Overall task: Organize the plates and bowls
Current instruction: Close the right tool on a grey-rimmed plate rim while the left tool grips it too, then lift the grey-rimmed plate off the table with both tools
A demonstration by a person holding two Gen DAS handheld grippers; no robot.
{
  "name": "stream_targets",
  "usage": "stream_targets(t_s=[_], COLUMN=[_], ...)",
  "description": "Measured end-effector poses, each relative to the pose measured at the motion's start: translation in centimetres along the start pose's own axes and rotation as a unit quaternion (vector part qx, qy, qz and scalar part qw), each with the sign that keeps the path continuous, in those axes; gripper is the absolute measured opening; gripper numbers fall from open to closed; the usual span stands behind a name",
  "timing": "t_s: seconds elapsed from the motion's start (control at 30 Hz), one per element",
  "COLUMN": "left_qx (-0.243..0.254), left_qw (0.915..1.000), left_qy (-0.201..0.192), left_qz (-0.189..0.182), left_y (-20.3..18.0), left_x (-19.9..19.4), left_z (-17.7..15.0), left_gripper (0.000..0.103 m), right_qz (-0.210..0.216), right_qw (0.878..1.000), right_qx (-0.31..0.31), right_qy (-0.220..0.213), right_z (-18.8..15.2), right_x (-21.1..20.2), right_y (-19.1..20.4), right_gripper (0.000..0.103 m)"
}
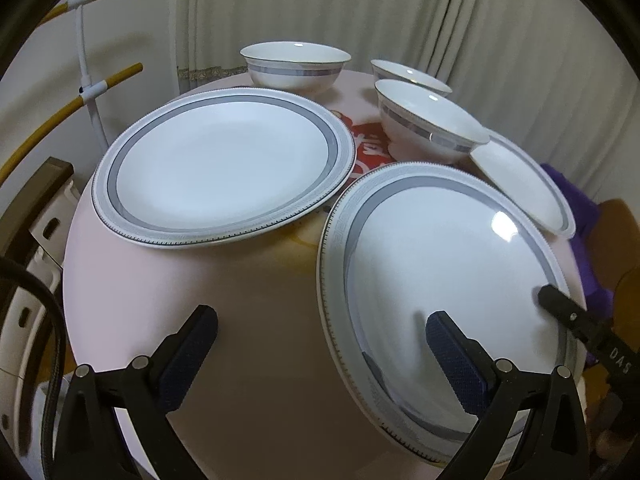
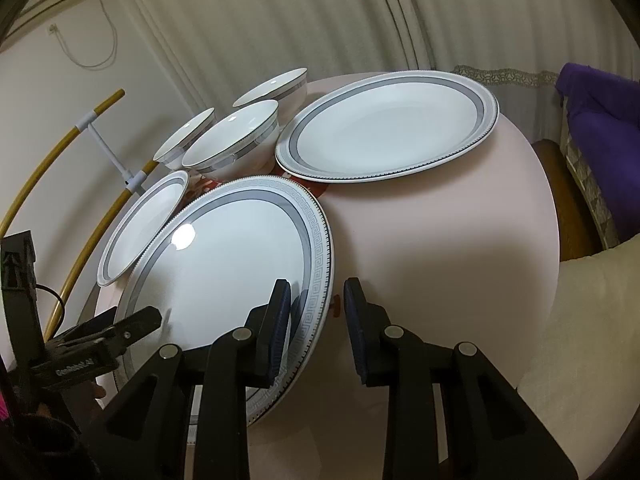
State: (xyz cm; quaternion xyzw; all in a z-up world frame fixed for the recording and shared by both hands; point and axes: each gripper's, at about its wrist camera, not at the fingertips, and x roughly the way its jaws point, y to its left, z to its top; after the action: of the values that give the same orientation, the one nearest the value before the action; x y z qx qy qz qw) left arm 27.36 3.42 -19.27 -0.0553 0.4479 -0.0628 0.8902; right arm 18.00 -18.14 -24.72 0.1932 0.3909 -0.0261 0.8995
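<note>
Plate: grey-banded white ceramic plate point(image 2: 224, 264), at the near edge of the round pink table point(image 2: 420, 240).
Left gripper point(image 1: 322, 316): jaws wide, astride plate rim.
Right gripper point(image 2: 317, 284): jaws narrowly parted, rim between, gap visible.

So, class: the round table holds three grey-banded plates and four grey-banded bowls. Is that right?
Wrong in one respect: there are three bowls, not four. The left wrist view shows the left bowl, the back right bowl and the front right bowl at the back of the table. The three grey-banded plates are right: the left plate, the near plate and the small plate.
</note>
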Motion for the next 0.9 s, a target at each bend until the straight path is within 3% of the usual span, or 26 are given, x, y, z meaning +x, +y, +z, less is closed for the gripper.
stream_targets(t_s=[0.23,0.3,0.37,0.43,0.5,0.57,0.67,0.77,0.9], left_qx=[-0.014,-0.027,-0.031,-0.039,-0.039,-0.037,-0.025,-0.030,-0.033], left_qw=[0.9998,0.9993,0.9991,0.9987,0.9986,0.9984,0.9984,0.9964,0.9960], left_qy=[0.006,0.003,0.000,-0.002,0.000,0.003,0.003,0.013,0.010], left_qz=[-0.016,-0.026,-0.029,-0.033,-0.035,-0.043,-0.049,-0.078,-0.082], left_y=[0.5,0.9,1.2,1.6,1.7,1.6,1.1,1.1,1.4], left_x=[-0.3,-0.7,-0.8,-1.0,-1.0,-1.0,-0.9,-0.7,-0.5], left_z=[0.0,-0.1,0.1,0.1,0.1,0.1,-0.1,-0.1,0.1], left_gripper=[0.102,0.096,0.074,0.060,0.057,0.040,0.038,0.023,0.022], right_qz=[0.004,0.007,0.009,0.010,0.012,0.013,0.015,0.018,0.019], right_qw=[1.000,1.000,1.000,1.000,1.000,1.000,1.000,1.000,1.000], right_qx=[0.002,0.001,0.003,0.003,0.003,0.002,0.002,0.001,0.002], right_qy=[-0.003,-0.003,-0.004,-0.004,-0.004,-0.003,-0.003,-0.002,0.000], right_z=[-0.1,-0.2,-0.2,-0.3,-0.3,-0.3,-0.3,-0.4,-0.5], right_x=[0.0,-0.1,-0.1,-0.1,-0.2,-0.1,-0.1,-0.1,0.0], right_y=[-0.1,-0.1,-0.2,-0.2,-0.2,-0.1,0.0,0.1,0.3], right_gripper=[0.028,0.028,0.028,0.028,0.028,0.028,0.028,0.024,0.019])
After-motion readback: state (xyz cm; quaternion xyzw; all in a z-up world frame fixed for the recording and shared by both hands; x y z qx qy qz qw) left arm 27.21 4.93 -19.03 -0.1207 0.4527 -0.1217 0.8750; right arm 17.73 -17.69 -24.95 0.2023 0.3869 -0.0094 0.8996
